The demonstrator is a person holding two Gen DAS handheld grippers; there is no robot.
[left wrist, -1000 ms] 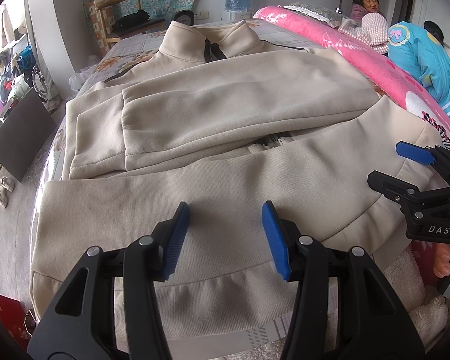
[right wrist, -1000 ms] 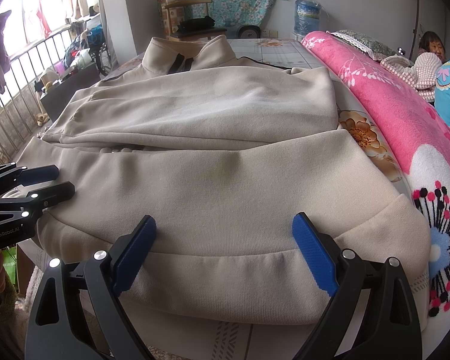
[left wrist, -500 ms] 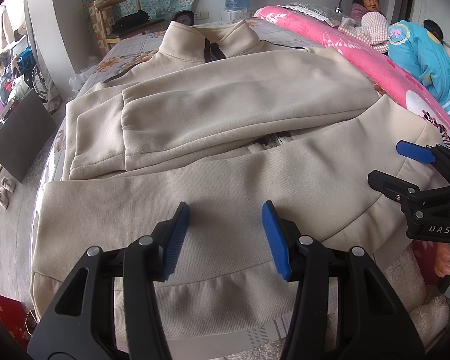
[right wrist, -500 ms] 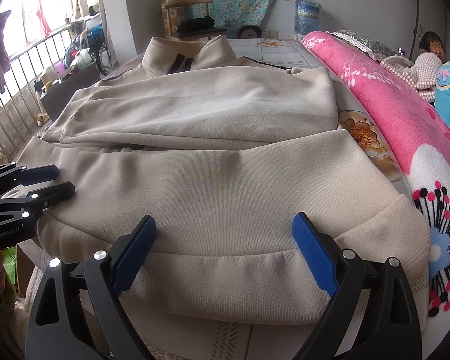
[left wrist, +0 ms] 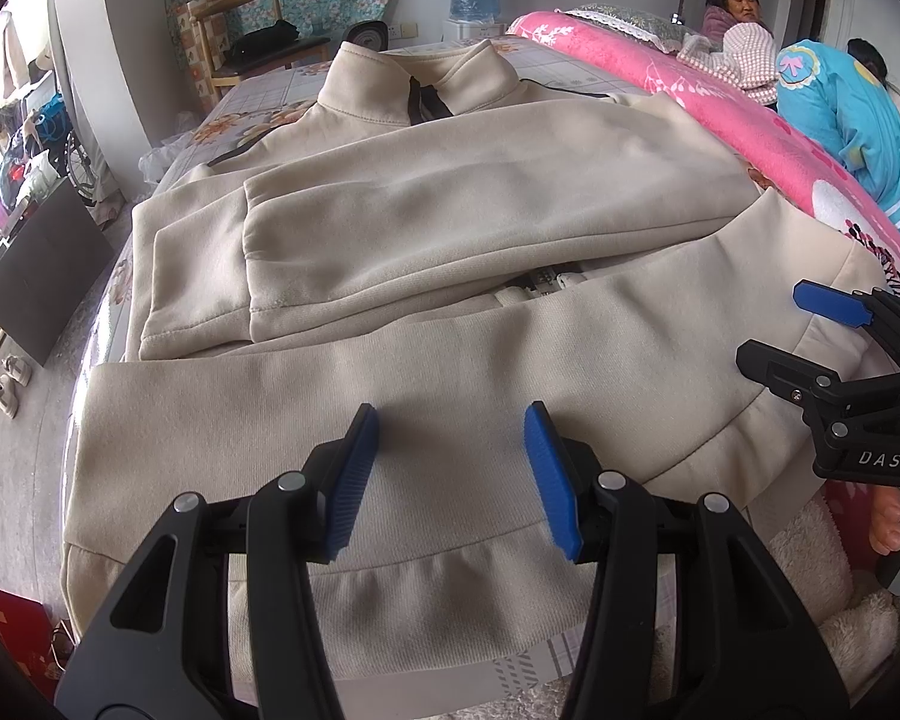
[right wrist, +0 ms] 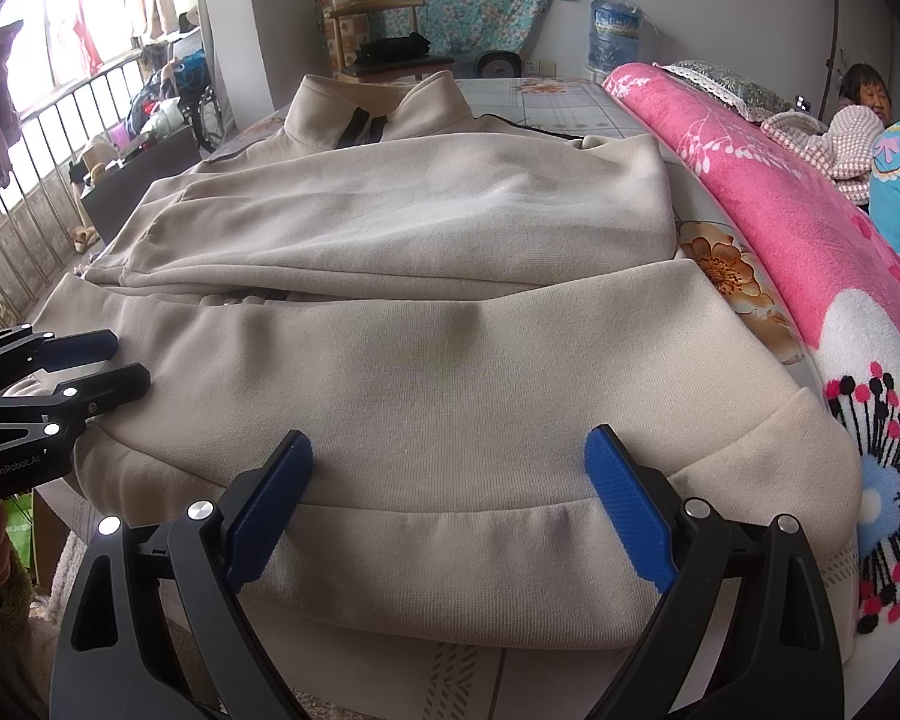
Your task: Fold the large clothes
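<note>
A large beige zip jacket (left wrist: 450, 228) (right wrist: 450, 360) lies flat on the bed, collar at the far end. Both sleeves are folded across its chest, and its ribbed hem (right wrist: 450, 540) hangs at the near edge. My left gripper (left wrist: 450, 468) hovers open over the hem's left part, with only flat cloth below its blue pads (left wrist: 354, 480). My right gripper (right wrist: 447, 498) stands open, wider, over the hem's right part. Each gripper also shows in the other's view, the right gripper (left wrist: 774, 327) by the jacket's right corner and the left gripper (right wrist: 126, 357) by its left corner.
A pink flowered blanket (right wrist: 780, 210) runs along the bed's right side. Two people (left wrist: 822, 78) sit beyond it. A wooden chair (right wrist: 384, 42) and a water jug (right wrist: 615, 36) stand at the far wall. A dark board (left wrist: 36, 276) and a railing (right wrist: 24, 180) are on the left.
</note>
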